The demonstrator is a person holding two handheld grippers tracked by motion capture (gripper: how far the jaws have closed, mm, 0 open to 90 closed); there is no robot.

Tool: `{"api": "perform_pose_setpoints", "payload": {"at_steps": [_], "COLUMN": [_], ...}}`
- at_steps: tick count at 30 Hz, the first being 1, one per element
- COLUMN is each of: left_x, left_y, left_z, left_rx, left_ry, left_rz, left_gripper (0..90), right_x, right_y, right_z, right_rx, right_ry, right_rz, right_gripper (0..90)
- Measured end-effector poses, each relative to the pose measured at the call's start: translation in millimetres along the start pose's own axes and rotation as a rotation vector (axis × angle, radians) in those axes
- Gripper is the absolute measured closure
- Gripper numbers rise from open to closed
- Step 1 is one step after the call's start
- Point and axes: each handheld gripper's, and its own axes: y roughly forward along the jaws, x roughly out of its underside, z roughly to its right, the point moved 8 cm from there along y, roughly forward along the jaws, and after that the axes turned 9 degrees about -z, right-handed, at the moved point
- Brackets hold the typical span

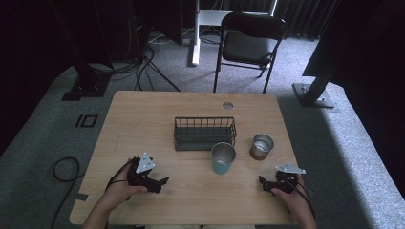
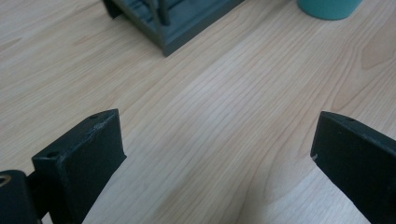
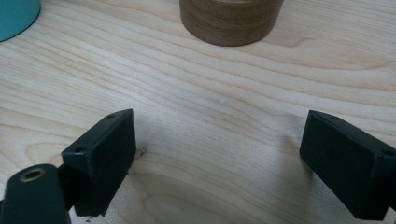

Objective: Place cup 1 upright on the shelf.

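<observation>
A dark wire basket (image 1: 204, 133) stands at the middle of the wooden table (image 1: 143, 114). In front of it, to the right, stands a teal cup (image 1: 223, 158). A brown cup (image 1: 261, 146) with a metal lining is further right. My left gripper (image 1: 162, 183) rests at the near left of the table, held by a hand, its jaws wide apart over bare wood. The basket's corner (image 2: 173, 28) and the teal cup's base (image 2: 329, 7) lie ahead of it. My right gripper (image 1: 262, 182) rests at the near right, open and holding nothing, facing the brown cup (image 3: 231, 18) and the teal cup (image 3: 16, 16).
A black folding chair (image 1: 248, 43) stands behind the table on grey carpet. A round cable hole (image 1: 228, 105) sits near the table's far edge. Cables (image 1: 62, 169) lie on the floor at the left. Dark stands flank the table at both sides.
</observation>
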Motion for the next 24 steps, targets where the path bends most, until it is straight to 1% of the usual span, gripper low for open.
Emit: {"api": "perform_pose_setpoints", "payload": {"at_steps": [4, 12, 20, 24], "left_x": [-3.6, -13.1, -27.3, -34.3], "left_y": [5.5, 14.0, 17.8, 20.4], "left_z": [5.2, 16.9, 27.8, 32.9], "left_rx": [0.009, 0.039, 0.076, 0.09], "left_ry": [0.014, 0.038, 0.055, 0.067], "left_rz": [-0.006, 0.001, 0.032, 0.04], "left_gripper": [3.1, 3.1, 3.1, 3.1], "right_x": [-0.1, 0.0, 0.0, 0.0], "right_y": [0.0, 0.0, 0.0, 0.0], "right_z": [-0.1, 0.0, 0.0, 0.0], "right_rx": [0.0, 0.0, 0.0, 0.0], "right_ry": [0.001, 0.0, 0.0, 0.0], "right_rz": [0.0, 0.0, 0.0, 0.0], "right_gripper": [10.3, 10.3, 10.3, 10.3]}}
